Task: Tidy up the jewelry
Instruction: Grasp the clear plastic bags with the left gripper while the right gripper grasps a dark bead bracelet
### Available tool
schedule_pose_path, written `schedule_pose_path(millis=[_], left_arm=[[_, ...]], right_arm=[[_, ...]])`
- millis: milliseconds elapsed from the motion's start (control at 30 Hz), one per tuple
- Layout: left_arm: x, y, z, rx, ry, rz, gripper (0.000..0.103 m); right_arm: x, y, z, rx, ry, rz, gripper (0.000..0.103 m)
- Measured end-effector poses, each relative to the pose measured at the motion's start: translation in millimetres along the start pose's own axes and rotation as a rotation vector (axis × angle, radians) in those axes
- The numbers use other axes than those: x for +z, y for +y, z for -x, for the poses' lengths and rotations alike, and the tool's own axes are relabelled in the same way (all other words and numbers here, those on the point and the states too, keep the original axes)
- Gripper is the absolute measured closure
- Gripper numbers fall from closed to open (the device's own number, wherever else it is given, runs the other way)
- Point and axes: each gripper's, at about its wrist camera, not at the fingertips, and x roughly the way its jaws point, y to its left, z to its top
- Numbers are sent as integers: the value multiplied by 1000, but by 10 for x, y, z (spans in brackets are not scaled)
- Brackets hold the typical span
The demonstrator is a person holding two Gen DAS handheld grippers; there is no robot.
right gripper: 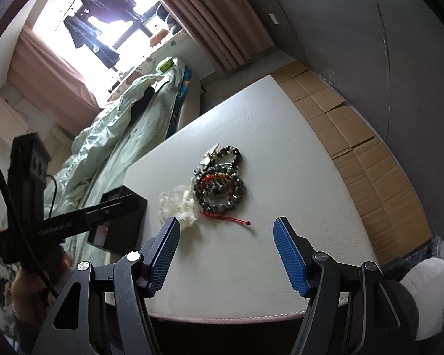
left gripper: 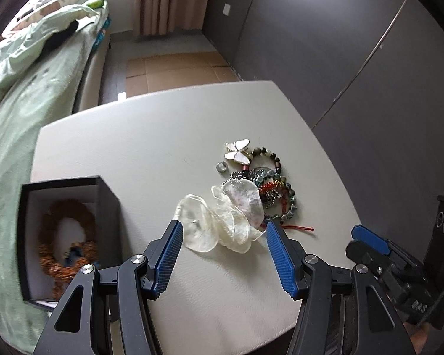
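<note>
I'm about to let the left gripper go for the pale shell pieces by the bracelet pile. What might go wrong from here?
1. The shell pieces look thin and overlap, so the open left gripper may crack one or lift only one.
2. They touch the beaded bracelets; a red cord lies alongside and might snag and drag the pile.
3. The black box already holds an orange strand, so space looks tight.

left wrist: steep down, close | right wrist: shallower, perhaps farther | shared: table (left gripper: 139,136), jewelry pile (right gripper: 219,180)
</note>
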Motion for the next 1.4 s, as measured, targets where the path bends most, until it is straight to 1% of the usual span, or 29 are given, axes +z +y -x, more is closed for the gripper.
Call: schedule_pose_path(millis=[100, 200, 267, 300, 333, 400, 433, 467, 500, 533, 667, 867, 1000, 1100, 1167, 1200, 1333, 1400], left_arm=[[11, 0, -132, 8, 14, 7, 43], [6, 37, -258, 9, 23, 23, 43], [6, 56, -337, 14, 26, 32, 43], [5, 71, -378, 13, 29, 38, 43], [2, 75, -408, 9, 31, 42, 47], [0, 100, -470, 7, 40, 49, 63], [-2, 118, -504, 10, 52, 55, 80], [-2, 128, -499, 25, 43, 56, 90], [-4, 137, -492, 25, 39, 56, 95], [-2, 155, -487, 7, 43, 61, 98], [26, 176, -380, 8, 18, 51, 99], [49, 190, -164, -6, -16, 33, 99], [47, 219, -36, -20, -41, 39, 99], [41, 251, 27, -26, -56, 48, 99], [20, 279, 65, -31, -64, 59, 99], [5, 303, 86, -33, -68, 67, 99], [-48, 412, 175, -40, -89, 105, 99], [-78, 452, 212, -50, -99, 127, 99]], right_arm=[[-11, -24, -37, 3, 10, 20, 37], [-5, -60, -85, 9, 19, 24, 41], [17, -69, -130, 11, 25, 27, 47], [30, -77, -154, 12, 28, 29, 49], [37, -80, -172, 13, 31, 29, 50], [67, -91, -225, 12, 39, 30, 52], [76, -92, -245, 12, 41, 31, 53], [91, -90, -274, 12, 44, 33, 54], [108, -83, -304, 11, 48, 37, 55], [127, -73, -339, 10, 54, 42, 58], [211, -36, -494, -2, 79, 75, 65], [336, 28, -684, -58, 110, 157, 73], [416, 59, -762, -92, 126, 207, 75], [446, 85, -829, -121, 139, 247, 76], [442, 111, -873, -136, 153, 277, 82], [437, 144, -899, -152, 157, 302, 83], [442, 251, -943, -178, 169, 390, 84], [459, 274, -973, -182, 184, 418, 87]])
